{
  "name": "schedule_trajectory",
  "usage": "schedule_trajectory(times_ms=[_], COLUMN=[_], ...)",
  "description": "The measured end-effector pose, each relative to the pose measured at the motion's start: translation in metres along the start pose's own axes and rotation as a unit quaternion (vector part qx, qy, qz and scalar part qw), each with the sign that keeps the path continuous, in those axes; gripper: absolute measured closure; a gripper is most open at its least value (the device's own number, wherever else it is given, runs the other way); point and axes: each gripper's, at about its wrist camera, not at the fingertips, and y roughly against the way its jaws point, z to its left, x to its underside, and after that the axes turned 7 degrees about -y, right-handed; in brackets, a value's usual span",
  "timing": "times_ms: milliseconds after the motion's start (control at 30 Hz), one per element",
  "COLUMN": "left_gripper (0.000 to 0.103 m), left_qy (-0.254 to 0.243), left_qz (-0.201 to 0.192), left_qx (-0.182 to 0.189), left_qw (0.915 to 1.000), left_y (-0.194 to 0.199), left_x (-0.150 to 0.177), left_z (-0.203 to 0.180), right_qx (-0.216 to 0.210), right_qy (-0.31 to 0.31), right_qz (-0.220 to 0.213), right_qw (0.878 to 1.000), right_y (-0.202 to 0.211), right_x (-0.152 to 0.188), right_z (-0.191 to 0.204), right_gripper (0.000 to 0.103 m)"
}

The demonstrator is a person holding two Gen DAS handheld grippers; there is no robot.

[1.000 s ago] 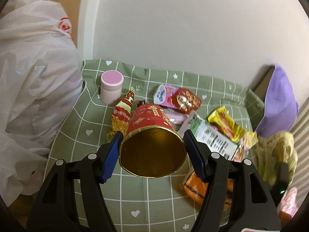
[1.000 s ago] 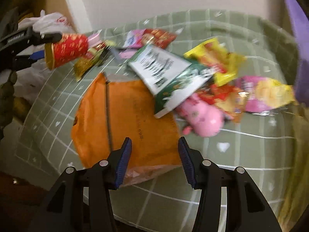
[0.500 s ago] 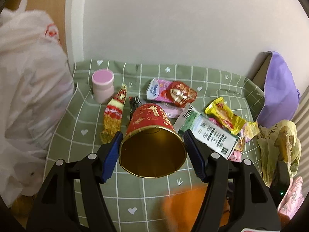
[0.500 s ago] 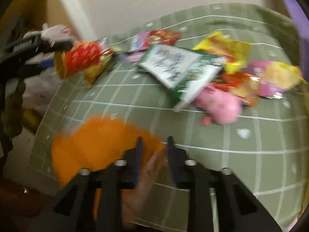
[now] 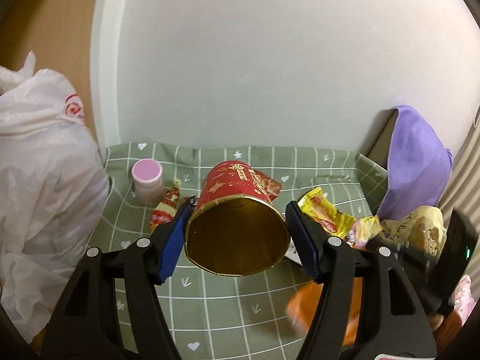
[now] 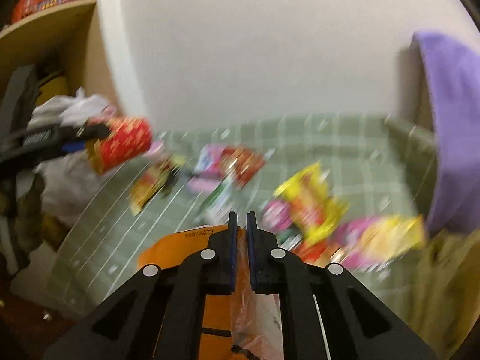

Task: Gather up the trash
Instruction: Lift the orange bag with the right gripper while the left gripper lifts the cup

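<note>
Two grabbers, two bits of trash
The right view is blurry. The right gripper [image 6: 241, 231] has just squeezed onto the orange bag [image 6: 180, 247]; the left gripper [image 5: 237, 225] clamps the red cup [image 5: 237, 210].

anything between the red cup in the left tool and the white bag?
Nothing visible. The left tool holds the red cup above the green cloth; the white plastic bag sits off its left edge, with open space between. The bag's opening isn't visible.

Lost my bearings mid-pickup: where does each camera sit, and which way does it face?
Left wrist: on the left gripper, facing down at the green cloth; its jaws hold the red cup.
Right wrist: on the right gripper, blurred, facing the wall; its jaws have just closed on the orange bag.
Shared: cup, cloth, orange bag, purple cloth.
</note>
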Motion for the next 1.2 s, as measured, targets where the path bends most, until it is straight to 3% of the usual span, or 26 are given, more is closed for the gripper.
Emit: schedule_trajectory(times_ms=[133,200,233,267,367,533,667,833,967,1000,1067,1133,1200], left_gripper=[0.042,0.042,0.042,0.042,0.042,0.042,0.042,0.042,0.042,0.042,0.042,0.042,0.042], left_qy=[-0.017,-0.025,-0.027,-0.029,-0.022,-0.019,-0.030,-0.033,-0.033,-0.038,-0.053,-0.073,-0.101], left_qz=[-0.005,-0.008,-0.008,-0.008,0.001,0.021,0.027,0.064,0.076,0.076,0.081,0.082,0.087], left_qx=[0.011,0.015,0.015,0.016,0.022,0.040,0.050,0.045,0.043,0.045,0.054,0.066,0.083], left_qw=[0.9998,0.9996,0.9995,0.9994,0.9995,0.9988,0.9979,0.9964,0.9956,0.9954,0.9939,0.9918,0.9876], left_y=[0.001,0.002,0.002,0.002,-0.004,-0.017,-0.023,-0.042,-0.045,-0.044,-0.043,-0.043,-0.044], left_x=[-0.003,-0.004,-0.004,-0.004,-0.001,0.007,0.014,0.029,0.034,0.035,0.035,0.037,0.043], left_z=[-0.011,-0.016,-0.017,-0.019,-0.019,-0.023,-0.027,-0.027,-0.025,-0.026,-0.031,-0.037,-0.045], right_qx=[0.025,0.016,0.010,0.001,0.000,0.047,0.026,0.058,0.061,0.057,0.035,0.015,0.015], right_qy=[-0.038,-0.060,-0.065,-0.067,-0.070,-0.064,-0.115,-0.174,-0.204,-0.209,-0.221,-0.224,-0.189], right_qz=[-0.008,0.003,0.002,0.001,0.026,0.038,0.039,0.068,0.082,0.086,0.097,0.102,0.088], right_qw=[0.999,0.998,0.998,0.998,0.997,0.996,0.992,0.981,0.974,0.972,0.970,0.969,0.978], right_y=[-0.019,-0.027,-0.026,-0.023,-0.020,0.007,0.028,0.015,-0.004,-0.009,-0.019,-0.023,-0.018], right_x=[-0.017,-0.016,-0.012,-0.008,0.001,0.025,0.052,0.086,0.099,0.101,0.103,0.098,0.086], right_z=[-0.036,-0.052,-0.058,-0.063,-0.071,-0.073,-0.086,-0.099,-0.111,-0.114,-0.119,-0.121,-0.112], right_gripper=[0.091,0.066,0.048,0.048,0.048,0.048,0.047,0.047,0.048,0.050,0.083,0.089,0.091])
